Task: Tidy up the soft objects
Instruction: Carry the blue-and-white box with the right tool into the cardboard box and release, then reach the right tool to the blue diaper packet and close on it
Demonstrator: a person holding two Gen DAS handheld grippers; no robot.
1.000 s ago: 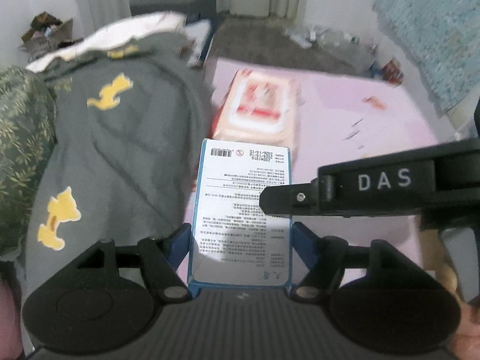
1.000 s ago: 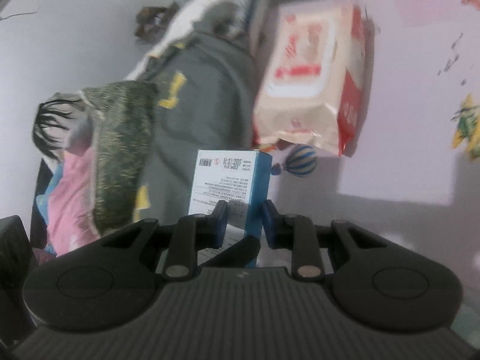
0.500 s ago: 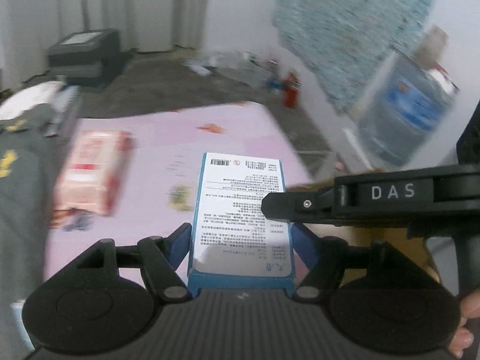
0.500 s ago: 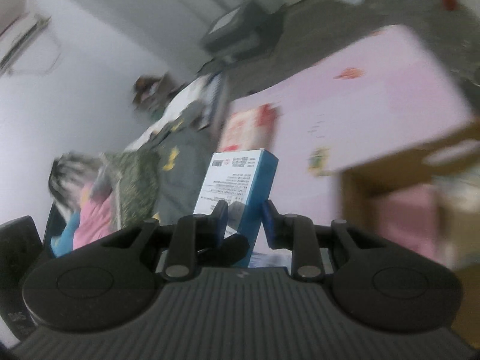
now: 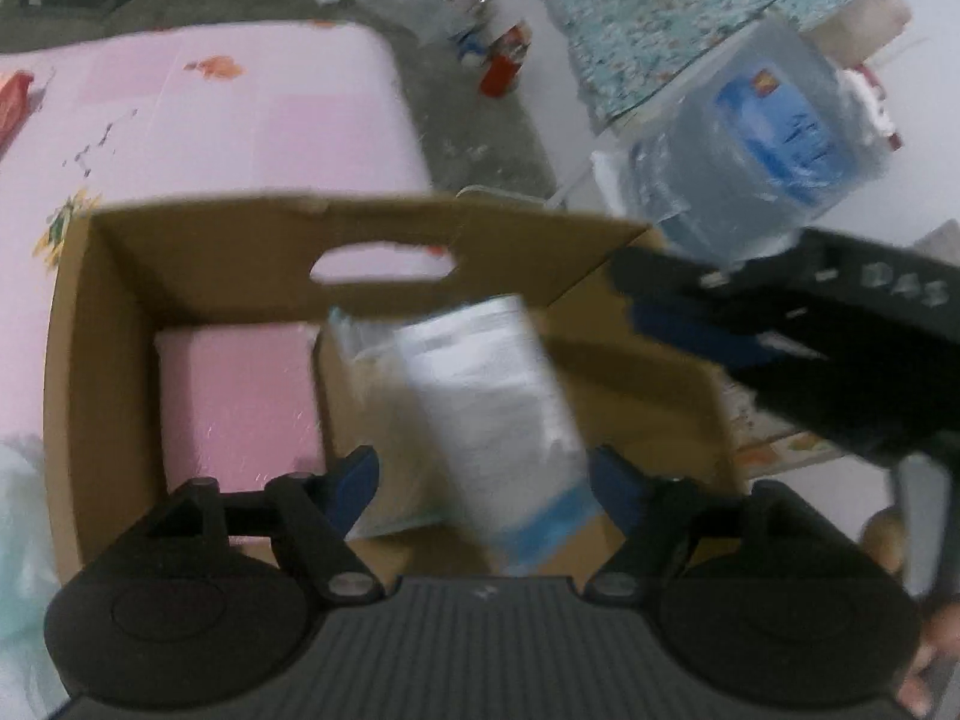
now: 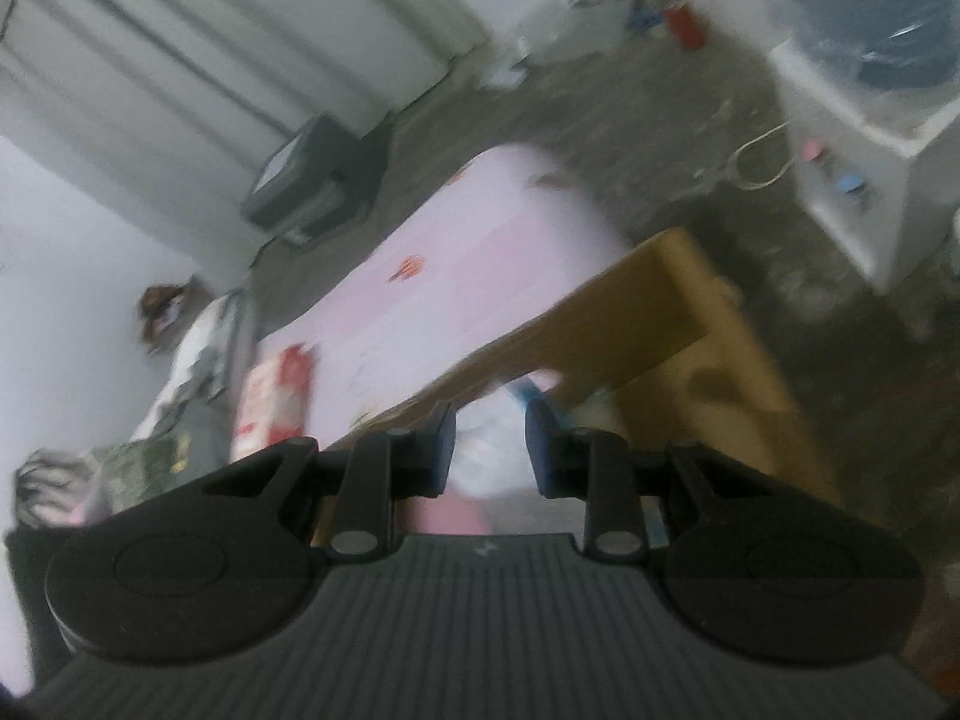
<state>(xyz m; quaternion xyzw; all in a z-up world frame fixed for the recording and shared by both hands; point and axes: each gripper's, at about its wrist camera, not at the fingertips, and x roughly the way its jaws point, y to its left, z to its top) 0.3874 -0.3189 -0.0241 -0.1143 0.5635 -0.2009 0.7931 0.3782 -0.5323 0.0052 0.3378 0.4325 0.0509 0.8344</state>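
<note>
Now the pack (image 5: 492, 414) is seen loose between the opened left hand-held gripper (image 5: 483, 480), tilted mid-frame; the box (image 5: 108, 276) wall could be clipped.

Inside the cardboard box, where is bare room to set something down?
The cardboard box has bare floor at its right, between the blue-and-white pack and the right wall. Its left is filled by a pink pack; the middle is crowded.

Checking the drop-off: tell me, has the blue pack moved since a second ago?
Yes. The blue pack sat upright between the left gripper's pads over the pink bed; now it tilts loose between just-opened jaws, over the cardboard box.
</note>
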